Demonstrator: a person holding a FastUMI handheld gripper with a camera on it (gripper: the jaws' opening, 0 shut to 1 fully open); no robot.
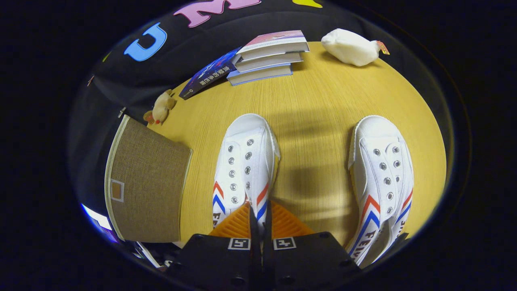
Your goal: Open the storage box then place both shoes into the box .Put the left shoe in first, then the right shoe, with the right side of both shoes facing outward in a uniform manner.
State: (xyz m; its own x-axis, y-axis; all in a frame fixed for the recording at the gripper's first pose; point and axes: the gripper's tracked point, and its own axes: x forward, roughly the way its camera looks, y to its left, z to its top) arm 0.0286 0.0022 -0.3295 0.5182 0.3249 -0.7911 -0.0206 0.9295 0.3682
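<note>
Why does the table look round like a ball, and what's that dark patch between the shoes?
Gripper view: the fisheye lens bends the wooden table into a curve; the patch is a soft shadow between the two white shoes; the gripper is closed around the nearer shoe's edge.

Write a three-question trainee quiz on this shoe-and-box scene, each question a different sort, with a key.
1. True or false: the storage box lies between the two shoes.
2. The gripper is closed on:
A. a book
B. the side wall of the near shoe
C. the white plush toy
3. Fill in: behind the shoes, the books lie in a ____.

Key: 1 false; 2 B; 3 stack.
</note>
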